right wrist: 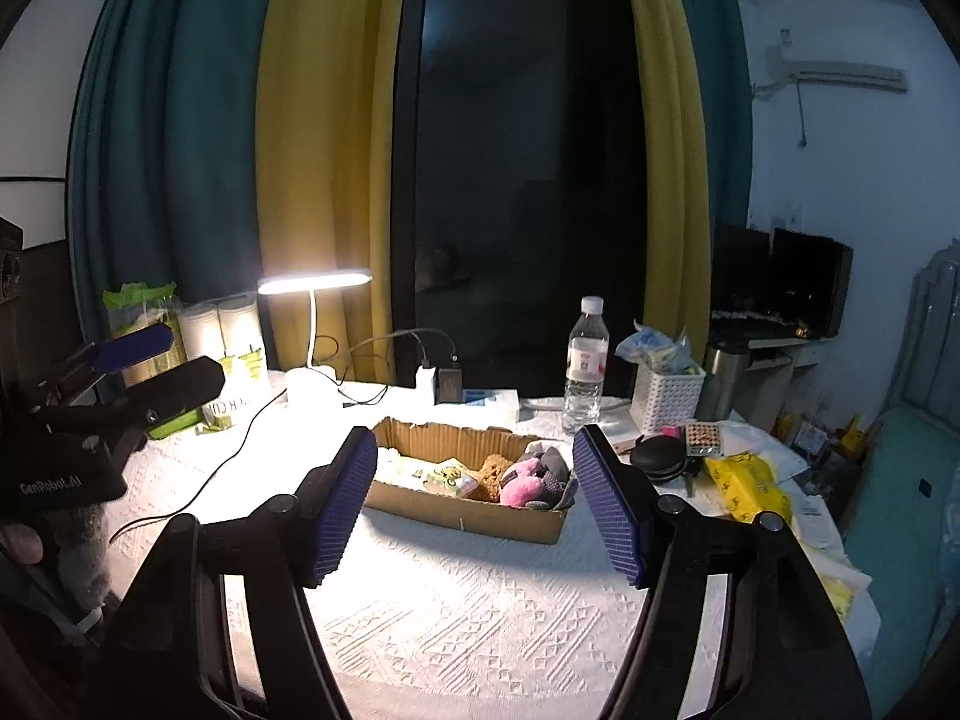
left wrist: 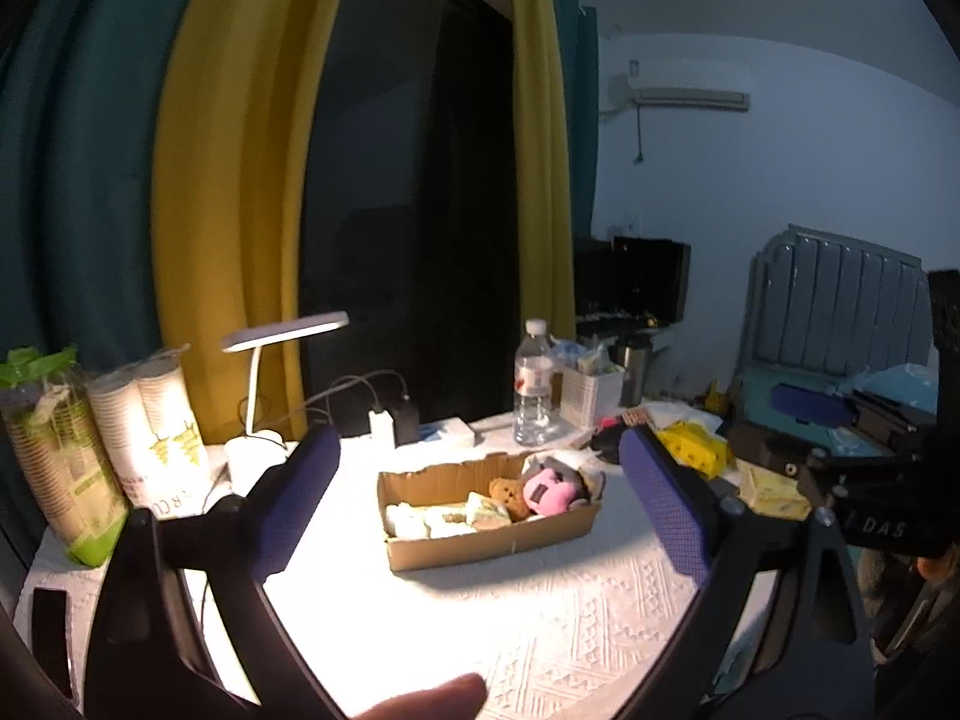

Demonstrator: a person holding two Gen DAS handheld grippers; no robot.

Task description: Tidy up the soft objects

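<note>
Close to us, our left gripper (left wrist: 480, 510) and right gripper (right wrist: 474, 504) are both wide open and hold nothing. Past them on the desk (right wrist: 480, 612) sits a cardboard box (right wrist: 480, 513) with a pink toy (right wrist: 523, 483) and brown bear (right wrist: 493, 474) inside. Behind it shines a lamp (right wrist: 312, 283).

I count one cardboard box (right wrist: 468, 510), one water bottle (right wrist: 587, 360), one desk lamp (right wrist: 312, 324) and one white basket (right wrist: 666, 396). Far left stand two cup stacks (left wrist: 150, 420). My two grippers, left (left wrist: 480, 492) and right (right wrist: 474, 510).
</note>
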